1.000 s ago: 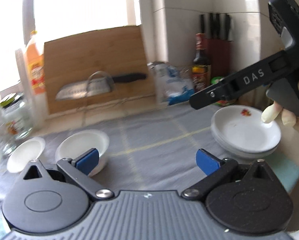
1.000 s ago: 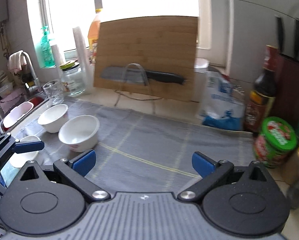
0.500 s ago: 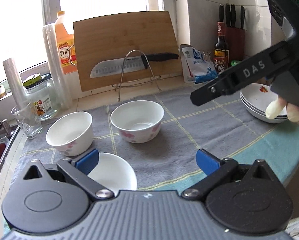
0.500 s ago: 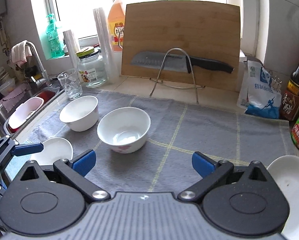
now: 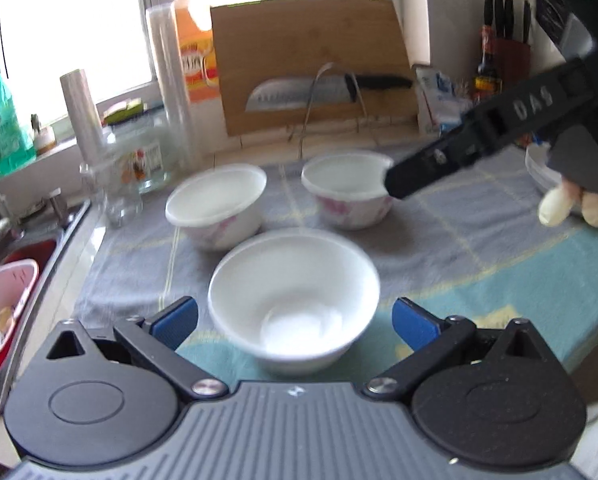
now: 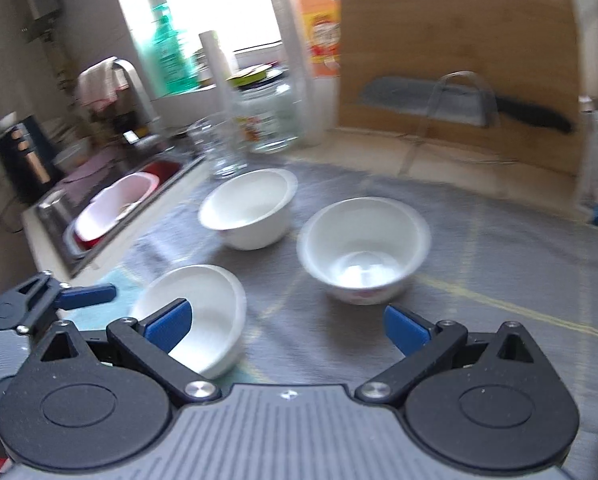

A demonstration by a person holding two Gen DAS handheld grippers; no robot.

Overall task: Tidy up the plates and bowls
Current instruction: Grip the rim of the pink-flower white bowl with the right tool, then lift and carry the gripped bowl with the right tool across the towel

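Observation:
Three white bowls stand on a grey and teal mat (image 5: 479, 240). In the left wrist view the near bowl (image 5: 295, 296) lies between the open fingers of my left gripper (image 5: 295, 320), with two flower-patterned bowls (image 5: 217, 204) (image 5: 347, 188) behind it. My right gripper's arm (image 5: 479, 136) reaches in from the right. A stack of white plates (image 5: 539, 168) peeks out at the right edge behind it. In the right wrist view my right gripper (image 6: 287, 324) is open and empty, just short of the middle bowl (image 6: 363, 248). The near bowl (image 6: 195, 312) and far bowl (image 6: 247, 208) lie to its left, and my left gripper's blue finger (image 6: 85, 295) shows at lower left.
A sink (image 6: 111, 208) with a pink basin lies left of the mat. A glass jar (image 6: 267, 116), a drinking glass (image 5: 117, 196), bottles, a cutting board (image 5: 311, 60) and a knife on a wire rack (image 5: 327, 88) line the back wall. A knife block (image 5: 507, 48) stands far right.
Both views have swung left and closer to the bowls. The near bowl now lies between my left gripper's fingers. The right gripper has come nearer the middle bowl. Both jaws stay open.

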